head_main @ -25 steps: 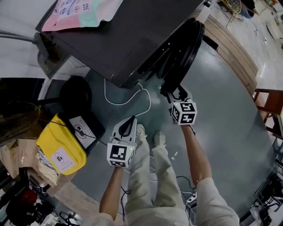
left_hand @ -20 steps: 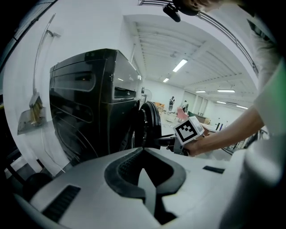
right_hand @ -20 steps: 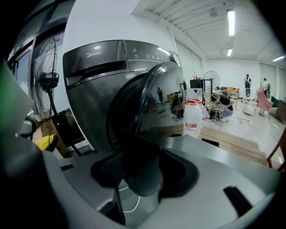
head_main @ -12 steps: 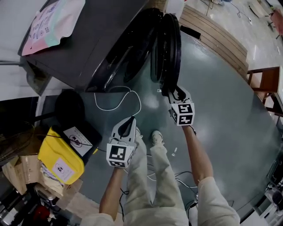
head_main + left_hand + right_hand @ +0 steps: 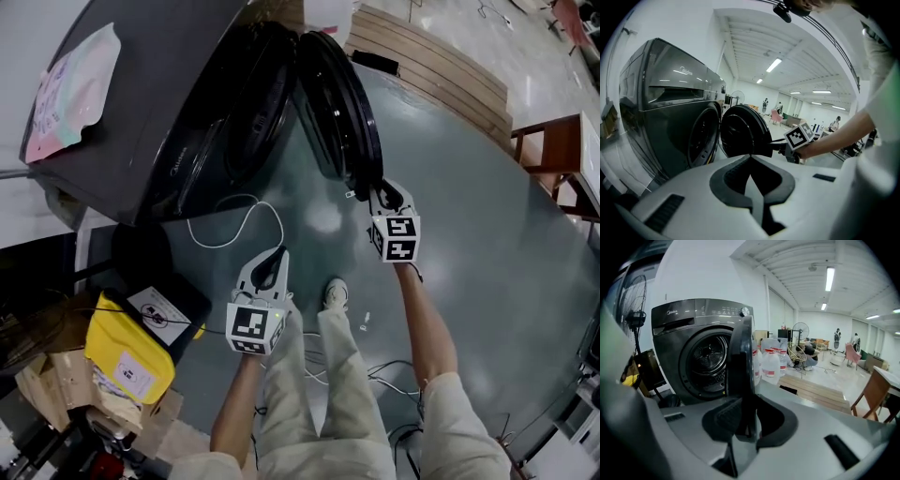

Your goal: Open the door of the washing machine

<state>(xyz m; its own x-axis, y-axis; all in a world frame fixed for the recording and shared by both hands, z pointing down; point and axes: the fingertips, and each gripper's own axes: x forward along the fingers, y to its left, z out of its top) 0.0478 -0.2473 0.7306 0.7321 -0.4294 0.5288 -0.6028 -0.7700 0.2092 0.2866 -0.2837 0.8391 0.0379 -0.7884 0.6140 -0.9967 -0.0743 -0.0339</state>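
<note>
**Door ajar, pinched by its rim**

Your right hand-held gripper has just been closing its jaws and now pinches the free edge of the door. The door stands swung out from the washer at upper centre of the head view. Your left hand-held gripper hangs lower centre, jaws pressed together on nothing. The hold is thin: pull straight instead of along the hinge's arc and the pads may slide off. Mind the cable near your feet.
</note>
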